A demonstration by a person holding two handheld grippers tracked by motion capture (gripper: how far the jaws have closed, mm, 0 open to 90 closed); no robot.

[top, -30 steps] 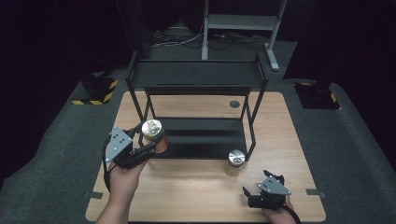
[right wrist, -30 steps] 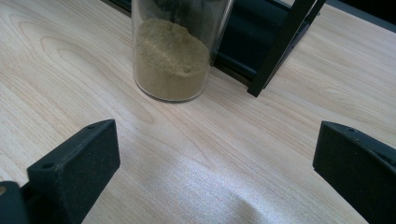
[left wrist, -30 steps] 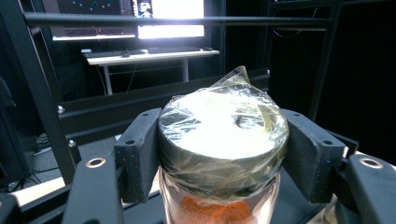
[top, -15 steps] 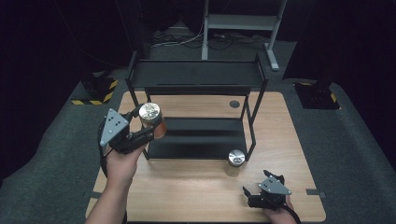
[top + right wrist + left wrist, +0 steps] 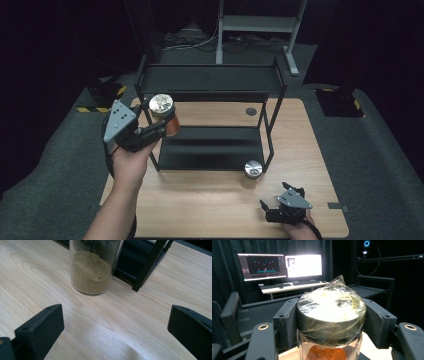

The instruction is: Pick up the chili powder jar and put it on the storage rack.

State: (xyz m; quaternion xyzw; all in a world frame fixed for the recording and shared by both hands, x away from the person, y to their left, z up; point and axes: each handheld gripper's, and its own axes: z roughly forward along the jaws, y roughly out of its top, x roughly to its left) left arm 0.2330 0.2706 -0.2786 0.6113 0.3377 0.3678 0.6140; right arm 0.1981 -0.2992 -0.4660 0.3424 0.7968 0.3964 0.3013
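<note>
At the left end of the black two-tier shelf rack, above the wooden surface: left hand, forearm reaching in from the bottom edge, raised off the surface and angled toward the rack's left post. Left gripper: jaws clamped on either side of a glass spice jar, just under its lid; jar upright, held in the air beside the rack's upper tier. Jar contents: orange-red powder. Lid: dark, round, covered in crinkled clear film.

Near front right corner of the surface: right hand, low, resting at the edge. Right gripper: jaws spread wide, holding nothing, pointed toward a second glass jar of tan powder. That jar stands on the surface just beside the rack's front right leg, apart from the gripper.
</note>
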